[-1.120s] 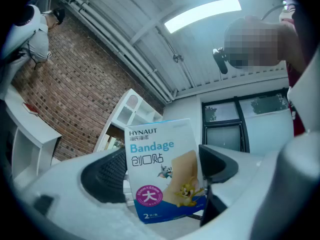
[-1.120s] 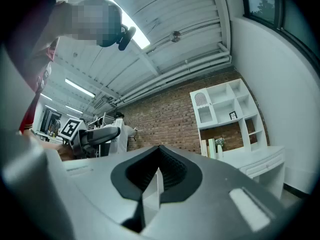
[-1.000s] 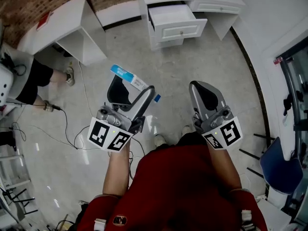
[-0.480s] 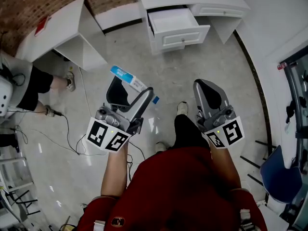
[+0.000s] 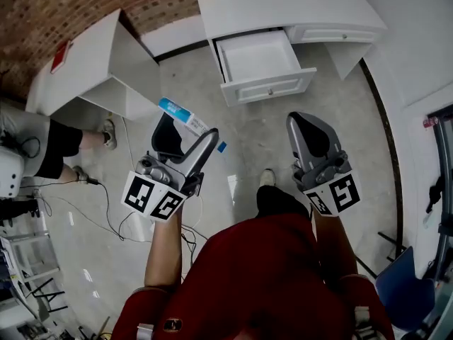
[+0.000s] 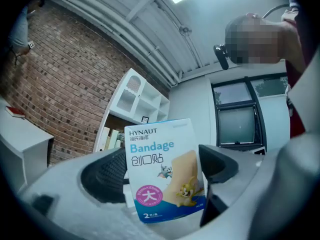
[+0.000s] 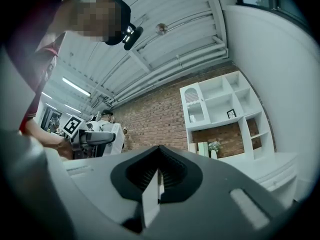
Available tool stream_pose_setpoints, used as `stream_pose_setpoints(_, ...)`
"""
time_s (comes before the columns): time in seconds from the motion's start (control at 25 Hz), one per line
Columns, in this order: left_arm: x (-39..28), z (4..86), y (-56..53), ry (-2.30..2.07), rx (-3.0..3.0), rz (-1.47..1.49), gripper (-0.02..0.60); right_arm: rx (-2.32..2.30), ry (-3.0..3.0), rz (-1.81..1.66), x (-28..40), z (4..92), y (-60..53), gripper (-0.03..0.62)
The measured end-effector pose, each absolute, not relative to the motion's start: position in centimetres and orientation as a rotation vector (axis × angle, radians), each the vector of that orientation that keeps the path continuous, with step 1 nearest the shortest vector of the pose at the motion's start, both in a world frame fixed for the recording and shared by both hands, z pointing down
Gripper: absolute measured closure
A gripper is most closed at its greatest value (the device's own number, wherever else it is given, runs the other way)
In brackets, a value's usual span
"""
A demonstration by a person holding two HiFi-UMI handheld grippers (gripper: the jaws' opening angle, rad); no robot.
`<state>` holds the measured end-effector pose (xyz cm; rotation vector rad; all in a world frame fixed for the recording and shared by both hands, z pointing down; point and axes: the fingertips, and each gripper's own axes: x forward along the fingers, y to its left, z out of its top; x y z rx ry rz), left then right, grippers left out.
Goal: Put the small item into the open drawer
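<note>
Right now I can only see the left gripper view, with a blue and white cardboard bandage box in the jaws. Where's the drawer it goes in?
Observer: The head view shows it. The open white panelled drawer sticks out of a white desk, ahead and a bit to the right of the left gripper.
Operator: Is there stuff in it already?
Observer: No, its inside looks bare and white. I see nothing in there.
Operator: What's my other gripper doing?
Observer: The right gripper has its jaws together, with nothing between them.
</note>
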<state>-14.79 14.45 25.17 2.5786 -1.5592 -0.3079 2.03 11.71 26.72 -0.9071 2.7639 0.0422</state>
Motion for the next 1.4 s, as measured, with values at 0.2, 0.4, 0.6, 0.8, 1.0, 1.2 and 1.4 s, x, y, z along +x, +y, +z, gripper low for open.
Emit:
stream_pose_setpoints(0.2, -12.7, 26.4, 6.0, -1.569, 2.566, -0.219, 0.138, -0.874, 2.798, 0.034, 3.7, 27.3, 4.3, 0.583)
stream_pose_setpoints(0.4, -11.1, 28.0, -0.7, -1.546, 2.569, -0.114, 0.138, -0.882, 2.823, 0.038, 4.8, 28.0, -1.6, 0.583)
stream_pose_setpoints(0.6, -11.1, 30.4, -6.4, -1.503, 2.559, 0.003, 0.138, -0.922, 2.835, 0.028, 5.0, 28.8, -5.7, 0.583)
stream_pose_setpoints(0.8, -12.0, 34.4, -12.3, -1.44, 2.524, 0.135, 0.138, -0.992, 2.837, 0.005, 4.8, 29.9, -9.3, 0.583)
stream_pose_setpoints(1.0, -11.7, 40.4, -17.5, -1.324, 2.482, 0.305, 0.138, -1.086, 2.824, 0.005, 4.8, 30.7, -13.5, 0.583)
stream_pose_setpoints(1.2, -11.8, 46.3, -22.1, -1.17, 2.433, 0.484, 0.138, -1.175, 2.812, 0.004, 3.8, 31.1, -18.0, 0.583)
stream_pose_setpoints(1.4, -12.2, 52.1, -25.4, -1.031, 2.364, 0.625, 0.138, -1.254, 2.81, -0.005, 2.6, 32.3, -21.6, 0.583)
